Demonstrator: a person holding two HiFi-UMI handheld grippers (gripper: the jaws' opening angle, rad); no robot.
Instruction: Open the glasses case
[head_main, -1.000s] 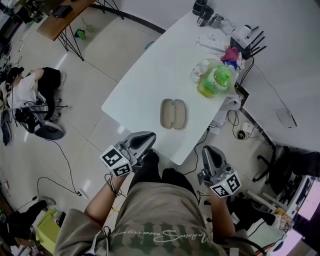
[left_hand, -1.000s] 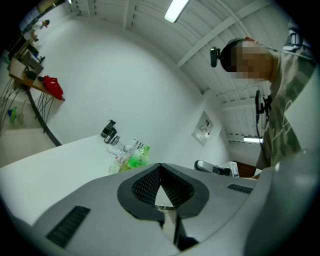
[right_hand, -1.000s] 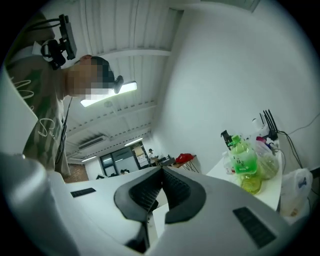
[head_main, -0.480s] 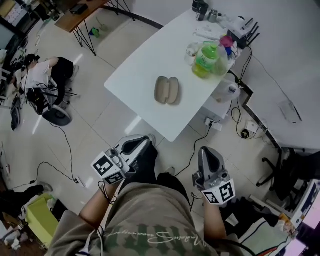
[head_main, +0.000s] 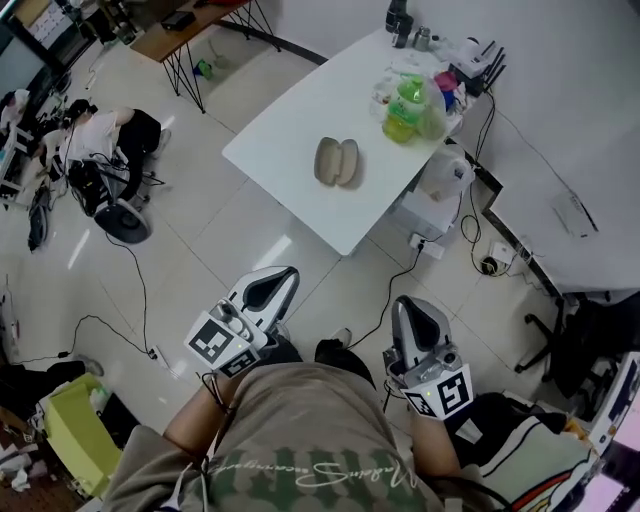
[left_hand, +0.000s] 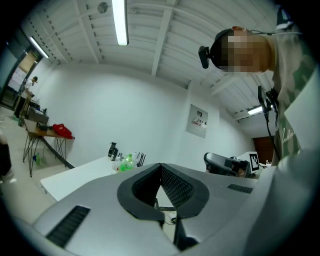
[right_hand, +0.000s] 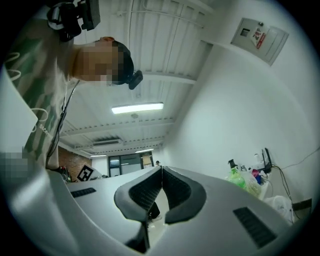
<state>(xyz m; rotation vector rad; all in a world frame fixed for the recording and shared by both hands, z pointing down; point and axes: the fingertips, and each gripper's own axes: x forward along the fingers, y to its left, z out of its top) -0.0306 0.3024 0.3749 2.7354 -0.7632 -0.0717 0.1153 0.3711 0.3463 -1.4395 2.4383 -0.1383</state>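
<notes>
Glasses case (head_main: 337, 162) lies splayed open on the white bench (head_main: 290, 130), beside the bottles; it sits farther off than a second ago, since the person has backed away. Left hand-held gripper (head_main: 284, 274) and right hand-held gripper (head_main: 408, 304) are both pressed together, empty, well apart from it; task looks done.

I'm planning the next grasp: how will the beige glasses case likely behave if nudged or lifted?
The glasses case looks like a hard shell, two rounded halves side by side, so it probably keeps its shape. It lies low and flat on the white table, so a nudge would likely slide it, not tip or roll it.
</notes>
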